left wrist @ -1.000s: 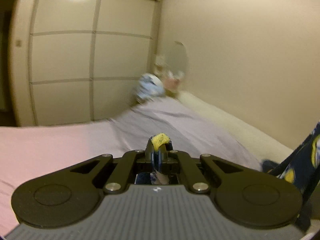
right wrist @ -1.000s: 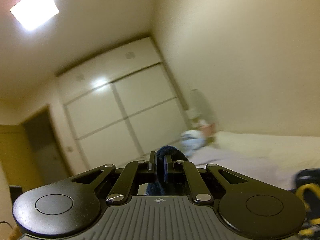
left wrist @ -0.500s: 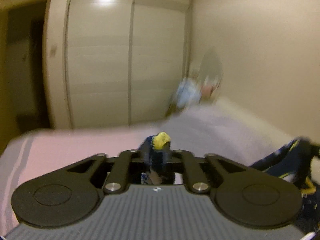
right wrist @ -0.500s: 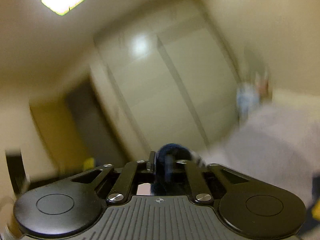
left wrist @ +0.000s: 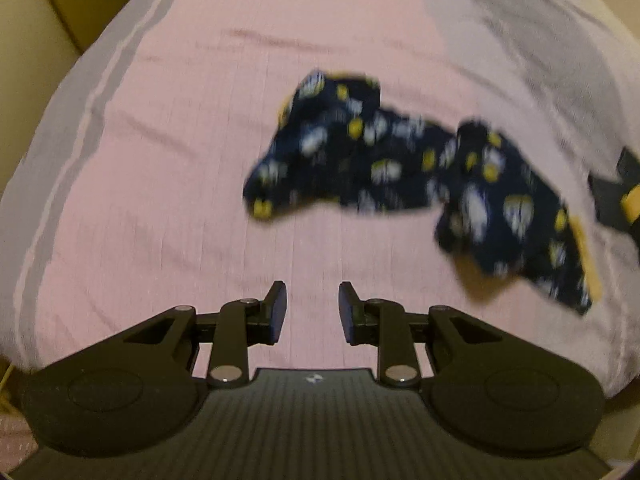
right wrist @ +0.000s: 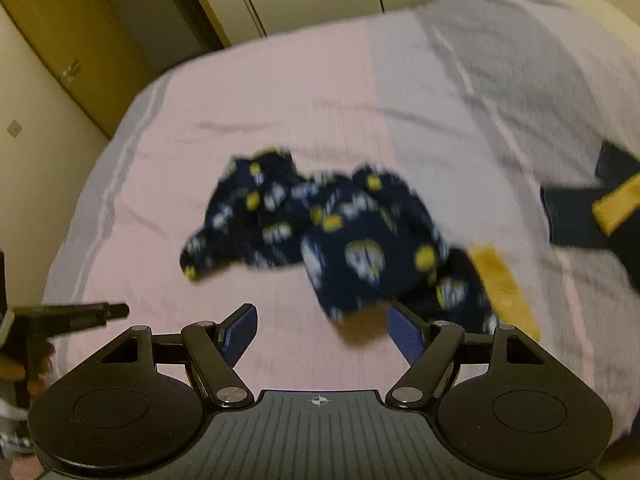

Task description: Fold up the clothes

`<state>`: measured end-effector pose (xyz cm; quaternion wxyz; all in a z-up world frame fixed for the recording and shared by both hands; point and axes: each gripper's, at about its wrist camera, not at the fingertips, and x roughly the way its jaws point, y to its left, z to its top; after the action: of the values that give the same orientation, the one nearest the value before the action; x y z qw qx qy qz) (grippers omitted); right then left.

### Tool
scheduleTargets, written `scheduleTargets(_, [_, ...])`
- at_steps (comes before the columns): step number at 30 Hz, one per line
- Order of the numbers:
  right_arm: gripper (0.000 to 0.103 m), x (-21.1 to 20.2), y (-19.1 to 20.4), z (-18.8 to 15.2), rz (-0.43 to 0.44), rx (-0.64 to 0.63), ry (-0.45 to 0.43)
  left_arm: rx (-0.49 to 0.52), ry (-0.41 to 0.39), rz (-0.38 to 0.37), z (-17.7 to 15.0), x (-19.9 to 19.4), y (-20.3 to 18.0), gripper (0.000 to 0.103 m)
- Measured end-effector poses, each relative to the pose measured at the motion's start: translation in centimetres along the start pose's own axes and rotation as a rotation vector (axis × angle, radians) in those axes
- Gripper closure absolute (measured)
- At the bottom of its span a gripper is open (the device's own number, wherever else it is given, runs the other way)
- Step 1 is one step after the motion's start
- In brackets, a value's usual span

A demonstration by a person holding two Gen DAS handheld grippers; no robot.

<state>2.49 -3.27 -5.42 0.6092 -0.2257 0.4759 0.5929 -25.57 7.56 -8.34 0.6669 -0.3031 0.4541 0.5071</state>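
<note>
While both grippers hang over the bed (left wrist: 168, 128), neither one's got anything: the left gripper (left wrist: 312, 312) has its jaws spread apart with just pink sheet between them, and the right gripper (right wrist: 322, 334) is spread even wider. The garment (left wrist: 404, 168), dark navy with yellow and white prints, sits crumpled around the middle of the bed, blurry in both views. From the right wrist its near edge shows just past the right finger (right wrist: 406, 334); can't tell if they touch. Another dark piece with a yellow band (right wrist: 592, 212) lies at the right edge, apart from it.
</note>
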Motion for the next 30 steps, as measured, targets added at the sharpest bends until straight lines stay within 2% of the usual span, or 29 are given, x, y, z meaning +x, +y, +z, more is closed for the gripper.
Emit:
scheduleTargets(1, [0.028,0.3,-0.2,-0.7,-0.007,-0.014,0.013,-0.008,0.025,0.011,-1.5,0.2,-0.2,0.076])
scheduleTargets(4, [0.028,0.6,-0.9,-3.3,-0.024,-0.067,0.04,-0.01,0.004,0.017,-3.6,-0.7,-3.2,0.071])
scheduleTargets(8, [0.028,-0.9,-2.8,-7.9,-0.02,-0.092,0.045,-0.014,-0.027,0.034,-6.7,-2.9,-6.8,0.071])
scheduleTargets(15, [0.028,-3.9,-5.9,-12.8,-0.008,-0.103,0.05,-0.023,-0.052,0.043,-11.3,-7.0,-10.7,0.068])
scheduleTargets(23, [0.028,-4.9,-6.3,-14.1,0.035,-0.141,0.04,-0.048,-0.067,0.064,-13.1,-8.9,-11.5,0.067])
scheduleTargets(27, [0.028,-5.4,-7.0,-13.4,0.023,-0.119,0.003,-0.071,-0.067,0.042,-12.9,-8.5,-11.2,0.067])
scheduleTargets(30, [0.028,-5.6,-8.1,-12.6,-0.005,-0.091,-0.026,-0.095,-0.039,0.006,-12.6,-7.1,-10.6,0.067])
